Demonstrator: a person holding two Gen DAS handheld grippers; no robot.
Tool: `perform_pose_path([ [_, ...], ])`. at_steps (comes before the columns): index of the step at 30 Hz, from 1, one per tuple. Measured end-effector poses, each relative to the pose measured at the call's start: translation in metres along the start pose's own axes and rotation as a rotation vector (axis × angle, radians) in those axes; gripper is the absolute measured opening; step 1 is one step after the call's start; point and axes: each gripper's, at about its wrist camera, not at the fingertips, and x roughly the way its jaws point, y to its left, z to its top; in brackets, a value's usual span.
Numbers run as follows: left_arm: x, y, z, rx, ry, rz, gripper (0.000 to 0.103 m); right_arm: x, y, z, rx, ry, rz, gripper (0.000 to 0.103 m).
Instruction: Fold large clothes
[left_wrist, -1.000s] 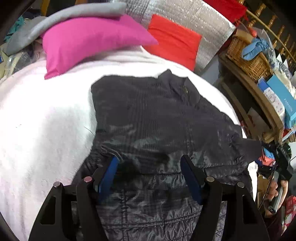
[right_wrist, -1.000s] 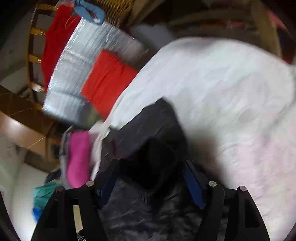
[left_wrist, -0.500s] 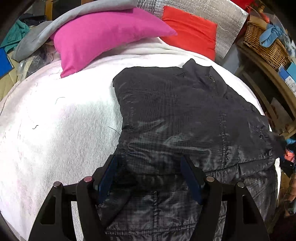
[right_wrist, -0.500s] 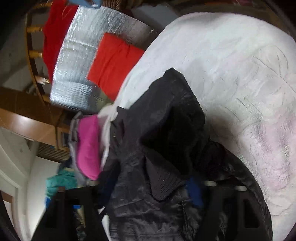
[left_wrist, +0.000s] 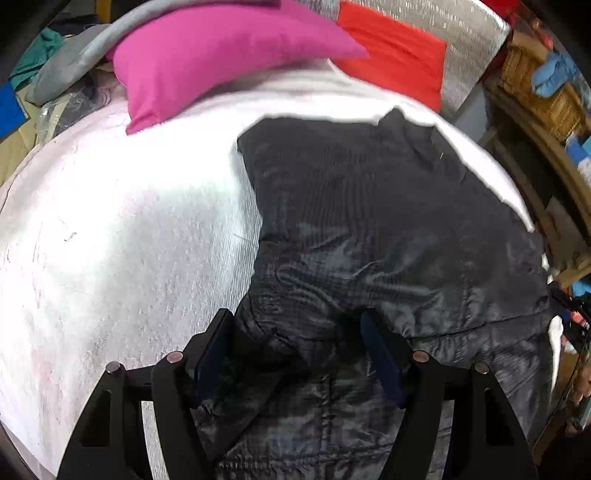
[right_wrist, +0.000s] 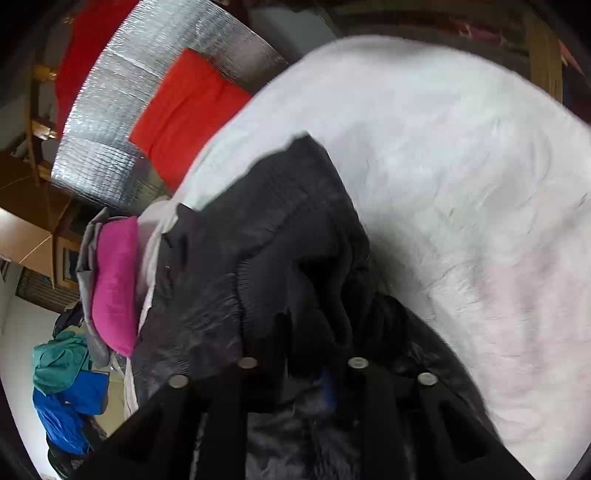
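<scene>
A bed covered by a white fleecy blanket (left_wrist: 122, 229) fills most of both views; it carries the black quilted jacket (left_wrist: 369, 229), which lies spread over the blanket's right half in the left wrist view, collar toward the pillows and one edge reaching the bed's right margin. A silver insulating sheet (right_wrist: 122, 122) stands upright behind the head of the bed. A pink pillow (left_wrist: 221, 51) rests at the head, overlapping the blanket's far edge, with an orange-red cushion (left_wrist: 395, 59) beside it, leaning against the silver sheet. A grey garment (left_wrist: 81, 59) drapes over the pink pillow's top. A wicker basket (left_wrist: 535, 96) sits on a wooden shelf to the right of the bed. The left gripper (left_wrist: 295, 347) is spread wide, its blue-padded fingers (left_wrist: 212, 350) straddling a raised fold of the jacket near the lower hem, the left one at the jacket's edge beside bare blanket. The right gripper (right_wrist: 303, 354) is drawn narrow, closed on a bunched, ribbed portion of the jacket lifted above the blanket; fabric hides most of its fingers.
</scene>
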Motion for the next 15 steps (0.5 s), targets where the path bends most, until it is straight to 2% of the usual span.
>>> perform_pose_path([
  [1,-0.005,0.000,0.001,-0.004,-0.022,-0.010,0.072,-0.010,0.002,0.001,-0.008,-0.052,-0.025,0.065],
  [2,-0.014,0.000,0.002,-0.009,-0.055,-0.025,0.072,-0.027,0.002,-0.001,-0.014,-0.152,-0.065,0.078],
  [3,-0.020,0.000,0.004,-0.010,-0.080,-0.033,0.072,-0.040,0.003,-0.002,-0.019,-0.229,-0.095,0.086],
  [5,-0.027,-0.004,0.004,-0.002,-0.121,-0.036,0.072,-0.055,0.008,-0.003,-0.054,-0.312,-0.098,0.086],
  [7,-0.027,-0.012,0.005,0.027,-0.135,-0.040,0.072,-0.049,0.022,-0.009,-0.114,-0.291,-0.023,0.084],
  [8,-0.022,-0.018,0.005,0.050,-0.126,-0.035,0.072,-0.036,0.035,-0.014,-0.162,-0.239,-0.007,0.083],
  [9,-0.019,-0.021,0.004,0.065,-0.116,-0.028,0.072,-0.029,0.042,-0.017,-0.193,-0.214,-0.008,0.074],
  [10,-0.012,-0.026,0.003,0.086,-0.096,-0.018,0.072,-0.018,0.053,-0.021,-0.240,-0.181,-0.012,0.060],
  [11,-0.003,-0.031,0.002,0.107,-0.068,-0.004,0.072,-0.004,0.065,-0.028,-0.285,-0.138,-0.015,0.054],
  [13,0.010,-0.040,-0.003,0.148,-0.029,0.051,0.072,0.024,0.077,-0.037,-0.332,-0.046,-0.040,0.050],
  [15,0.017,-0.048,-0.006,0.192,-0.019,0.094,0.072,0.051,0.071,-0.043,-0.340,0.051,-0.118,0.051],
])
